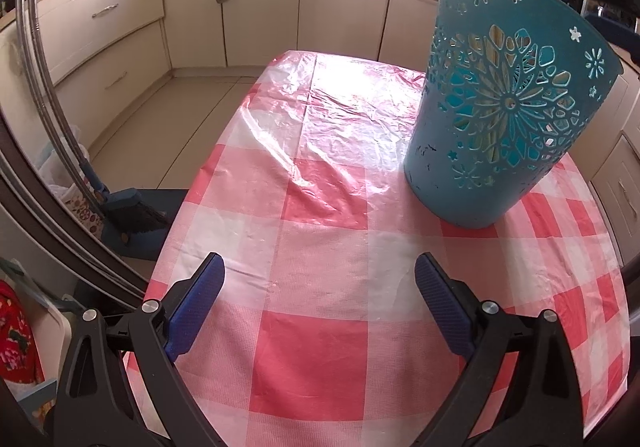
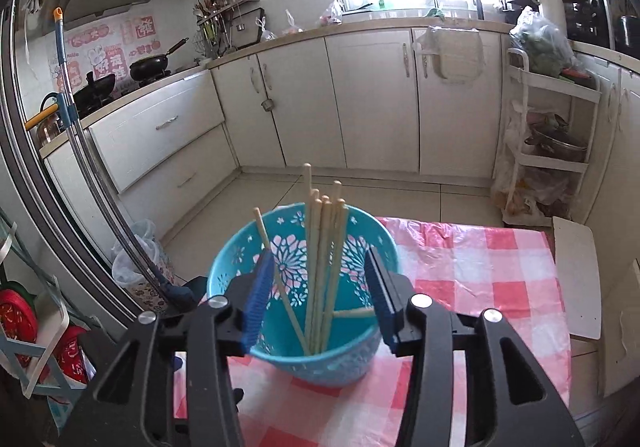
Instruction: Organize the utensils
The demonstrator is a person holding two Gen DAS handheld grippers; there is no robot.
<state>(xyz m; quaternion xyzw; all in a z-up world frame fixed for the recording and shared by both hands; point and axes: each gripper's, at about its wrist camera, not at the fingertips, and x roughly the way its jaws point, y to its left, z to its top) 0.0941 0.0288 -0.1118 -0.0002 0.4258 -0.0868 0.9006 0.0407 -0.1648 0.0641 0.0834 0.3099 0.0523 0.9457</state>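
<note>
A teal plastic basket (image 2: 228, 267) with flower cut-outs stands on the table with the red-and-white checked cloth (image 2: 480, 267). Several wooden chopsticks (image 2: 308, 191) stand upright in it; one lies across near the basket's right wall. My right gripper (image 2: 319, 255) hovers over the basket mouth, its blue pads (image 2: 256, 299) apart and touching nothing. In the left wrist view the same basket (image 1: 500, 119) is at the right. My left gripper (image 1: 320, 263) hangs open over bare cloth (image 1: 320, 347) in front of it, to its left, with nothing between its fingers.
A broom (image 1: 132, 215) leans by the table's left edge, its long handle (image 2: 64, 87) rising beside the fridge. A white board (image 2: 576, 279) lies at the table's right edge. A white shelf rack (image 2: 552, 151) with pots stands behind, and cream cabinets (image 2: 360, 99) line the back.
</note>
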